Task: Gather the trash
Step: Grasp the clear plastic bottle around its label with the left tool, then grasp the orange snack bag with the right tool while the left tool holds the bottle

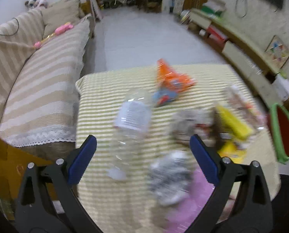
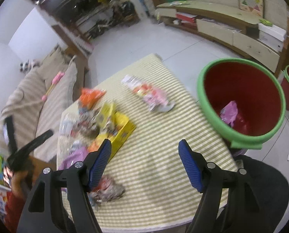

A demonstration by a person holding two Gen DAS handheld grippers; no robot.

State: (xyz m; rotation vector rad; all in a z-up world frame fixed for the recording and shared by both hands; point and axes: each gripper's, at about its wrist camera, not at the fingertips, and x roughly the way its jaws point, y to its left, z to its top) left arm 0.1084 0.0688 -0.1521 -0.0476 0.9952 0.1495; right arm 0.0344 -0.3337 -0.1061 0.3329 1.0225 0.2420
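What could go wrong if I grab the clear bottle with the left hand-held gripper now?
1. The clear bottle lies on its side on the striped cloth; smooth and round, it may roll or squirt out as the open left hand-held gripper closes.
2. A crumpled grey wrapper lies beside it and could be caught too.
3. The red bin is off the table's far side, so a long carry.

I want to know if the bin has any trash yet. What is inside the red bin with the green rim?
The bin holds crumpled pink plastic on its red bottom. Its near wall hides part of the bottom.
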